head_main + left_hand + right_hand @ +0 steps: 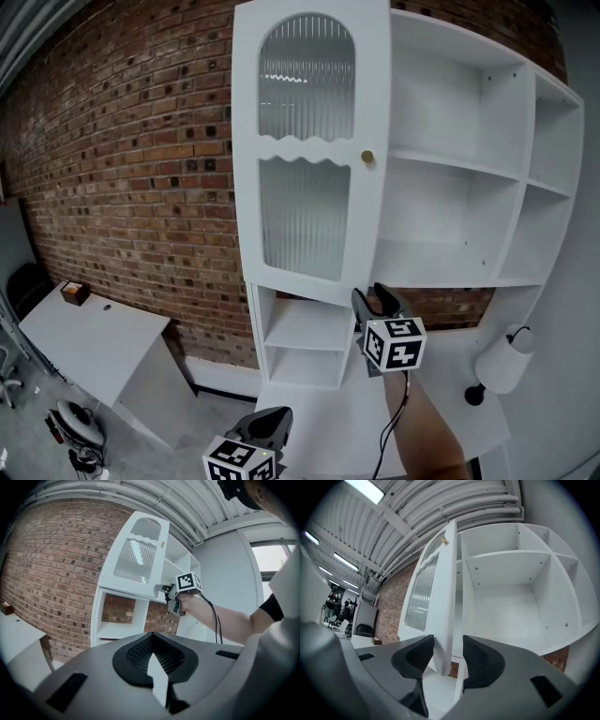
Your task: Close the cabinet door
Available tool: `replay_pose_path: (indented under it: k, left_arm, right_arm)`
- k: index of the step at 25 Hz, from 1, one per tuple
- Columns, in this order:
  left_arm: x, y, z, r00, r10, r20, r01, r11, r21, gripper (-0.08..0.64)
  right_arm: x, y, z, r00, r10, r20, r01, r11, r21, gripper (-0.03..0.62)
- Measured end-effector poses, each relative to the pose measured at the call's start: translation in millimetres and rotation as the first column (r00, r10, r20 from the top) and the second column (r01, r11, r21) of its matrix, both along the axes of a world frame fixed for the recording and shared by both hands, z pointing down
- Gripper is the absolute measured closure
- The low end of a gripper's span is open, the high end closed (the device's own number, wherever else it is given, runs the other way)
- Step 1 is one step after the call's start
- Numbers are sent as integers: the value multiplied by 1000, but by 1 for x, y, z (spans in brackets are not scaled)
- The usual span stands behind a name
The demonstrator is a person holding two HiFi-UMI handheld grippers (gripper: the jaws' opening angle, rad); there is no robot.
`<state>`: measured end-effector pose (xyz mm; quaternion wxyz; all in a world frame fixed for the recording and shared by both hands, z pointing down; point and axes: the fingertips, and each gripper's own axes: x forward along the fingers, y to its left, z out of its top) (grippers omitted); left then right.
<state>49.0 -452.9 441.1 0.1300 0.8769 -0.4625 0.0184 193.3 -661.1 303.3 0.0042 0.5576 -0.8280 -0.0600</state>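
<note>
Cabinet door [309,150]: it stands open, swung out to the left of the shelves. It has two ribbed glass panes, and a small brass knob [367,157] is at its free edge.
Cabinet [469,178]: white, with bare open shelves, it stands against a brick wall [122,169].
Right hand-held gripper [375,298]: raised to the lower corner of the door's free edge. Its jaws are released and apart. The right gripper view shows the edge of the door standing between them, close against the left pad and with a gap to the right pad.
Left hand-held gripper [272,422]: held low over the white bench [319,422], well apart from the door. Its jaws are clenched together and nothing is between them.
</note>
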Motion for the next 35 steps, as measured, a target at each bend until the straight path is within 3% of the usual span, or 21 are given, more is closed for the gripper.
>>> replay_pose_path:
  k: [11,35]
  left_arm:
    - [20,-18,0,1000,-7,2,7,1000,-6,554]
    - [8,-24,3,998,-59,14,59,998,-15,553]
  right_arm:
    - [13,-30,0,1000,23,14,-23,999,-30,374]
    - [22,-55,2,997,45,64,-41,997,-62,376]
